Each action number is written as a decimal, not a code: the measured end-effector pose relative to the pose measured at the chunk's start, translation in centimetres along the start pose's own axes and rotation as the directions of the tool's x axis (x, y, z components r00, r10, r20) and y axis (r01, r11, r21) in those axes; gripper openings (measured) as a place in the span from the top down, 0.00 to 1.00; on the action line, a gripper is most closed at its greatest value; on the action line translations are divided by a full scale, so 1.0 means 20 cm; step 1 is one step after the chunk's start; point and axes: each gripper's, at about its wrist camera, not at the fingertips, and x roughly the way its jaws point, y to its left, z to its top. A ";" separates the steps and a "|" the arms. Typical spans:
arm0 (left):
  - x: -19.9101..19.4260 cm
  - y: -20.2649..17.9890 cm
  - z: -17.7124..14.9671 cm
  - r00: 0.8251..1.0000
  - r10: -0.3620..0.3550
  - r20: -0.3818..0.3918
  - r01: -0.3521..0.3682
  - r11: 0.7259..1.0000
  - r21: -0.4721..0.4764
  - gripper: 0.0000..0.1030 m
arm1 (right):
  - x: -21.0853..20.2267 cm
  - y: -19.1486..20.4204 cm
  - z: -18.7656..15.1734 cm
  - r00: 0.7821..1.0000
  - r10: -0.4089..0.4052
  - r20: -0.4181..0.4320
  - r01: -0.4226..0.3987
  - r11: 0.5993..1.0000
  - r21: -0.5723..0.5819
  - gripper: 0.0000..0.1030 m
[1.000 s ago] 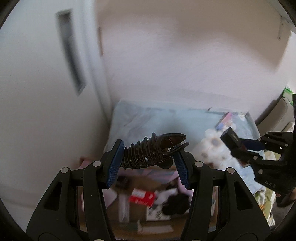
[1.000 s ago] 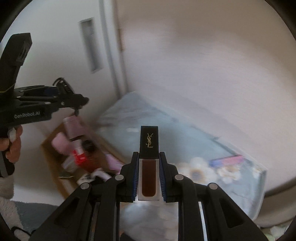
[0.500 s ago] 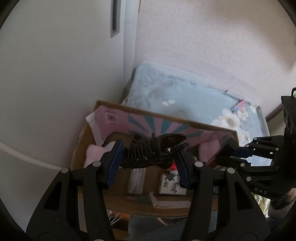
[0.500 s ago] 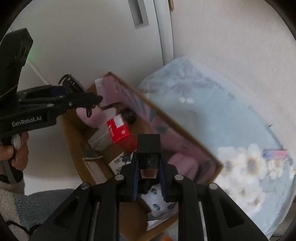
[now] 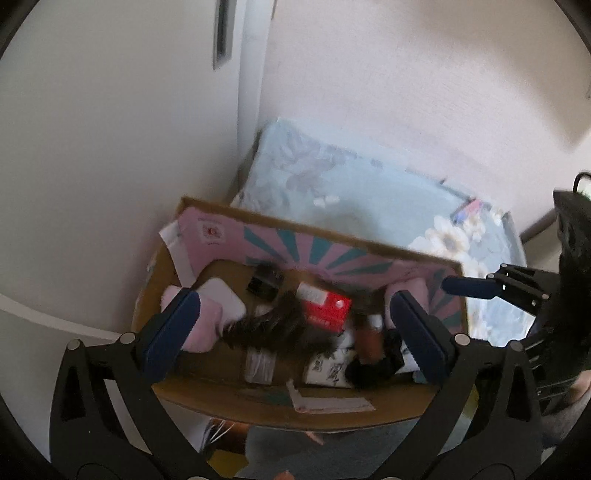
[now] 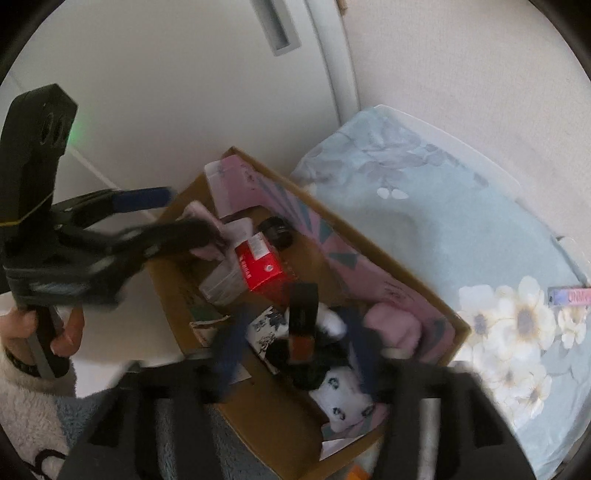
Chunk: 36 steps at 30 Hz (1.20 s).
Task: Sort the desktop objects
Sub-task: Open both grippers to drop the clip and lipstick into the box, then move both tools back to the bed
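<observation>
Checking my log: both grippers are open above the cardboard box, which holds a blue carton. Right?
Not quite: the carton is red, as the right wrist view shows. The left gripper and right gripper are indeed both open above the cardboard box.

A pale, textured wall [image 5: 424, 92] meets a smooth white door [image 6: 166, 92] with a recessed handle slot [image 6: 279, 29]. Beneath them lies a light blue floral cloth [image 6: 443, 229] over a flat surface, in soft, even light

Cardboard box [image 5: 236, 391] beside bed [image 5: 369, 192]
</observation>
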 end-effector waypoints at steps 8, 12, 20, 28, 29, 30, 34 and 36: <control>-0.02 -0.11 0.07 0.999 0.037 0.014 -0.038 0.995 0.091 0.00 | -0.13 -0.12 -0.07 0.998 -0.022 0.065 0.017 0.996 0.086 0.31; -0.03 -0.23 0.11 1.000 0.010 0.020 -0.013 0.987 0.158 0.00 | -0.18 -0.22 -0.13 0.996 -0.029 0.082 0.015 0.985 0.170 0.31; 0.00 -0.62 0.17 0.998 -0.058 0.026 0.045 0.933 0.357 0.00 | -0.35 -0.43 -0.30 0.980 -0.170 0.103 0.130 0.941 0.313 0.31; 0.10 -1.16 0.29 0.984 -0.178 -0.006 0.153 0.830 0.537 0.00 | -0.63 -0.76 -0.55 0.935 -0.335 0.116 0.259 0.868 0.423 0.31; 0.13 -1.23 0.31 0.981 -0.196 -0.012 0.171 0.823 0.542 0.00 | -0.67 -0.81 -0.57 0.929 -0.354 0.110 0.276 0.858 0.433 0.31; 0.16 -1.30 0.34 0.976 -0.215 -0.020 0.191 0.816 0.545 0.00 | -0.69 -0.85 -0.58 0.924 -0.367 0.107 0.287 0.852 0.438 0.31; 0.38 -1.55 0.40 0.970 -0.233 -0.063 0.229 0.804 0.549 0.00 | -0.77 -1.05 -0.62 0.903 -0.416 0.104 0.331 0.830 0.449 0.31; 0.50 -1.64 0.41 0.973 -0.216 -0.082 0.225 0.799 0.558 0.00 | -0.76 -1.18 -0.62 0.895 -0.438 0.088 0.357 0.819 0.449 0.31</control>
